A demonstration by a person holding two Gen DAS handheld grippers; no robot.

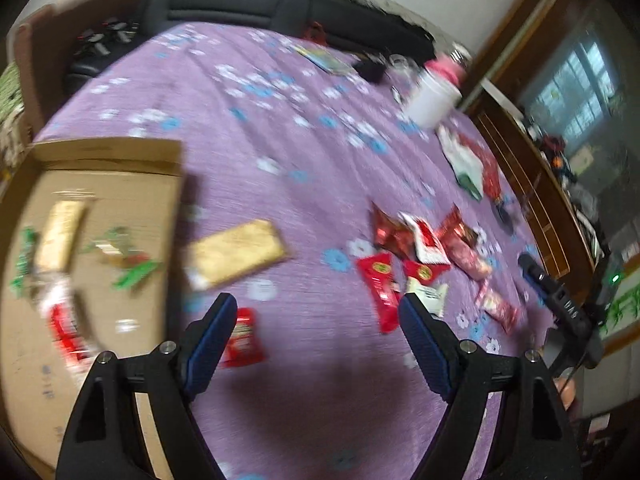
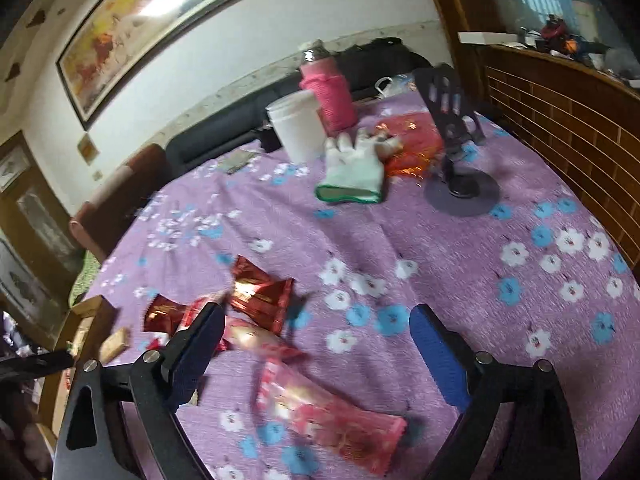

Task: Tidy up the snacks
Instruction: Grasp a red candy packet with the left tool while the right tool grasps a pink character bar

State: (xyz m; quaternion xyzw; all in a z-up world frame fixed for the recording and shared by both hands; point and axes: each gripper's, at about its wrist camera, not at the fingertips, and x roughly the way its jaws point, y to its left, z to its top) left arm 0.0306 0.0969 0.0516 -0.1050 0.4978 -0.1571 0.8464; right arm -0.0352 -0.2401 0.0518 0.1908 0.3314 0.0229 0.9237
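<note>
Left gripper (image 1: 316,310): held open, empty.
Right gripper (image 2: 318,322): spread wide above pink packet (image 2: 328,408).
Advice: packet best pinched mid-length, then carried to cardboard box (image 1: 100,200).

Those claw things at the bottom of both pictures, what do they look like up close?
Each is a matte black two-pronged fork. The left gripper and right gripper have triangular cut-out arms, silver round bolts at the joints, and textured blue pads lining the fingers. No cables or sleeves show.
</note>
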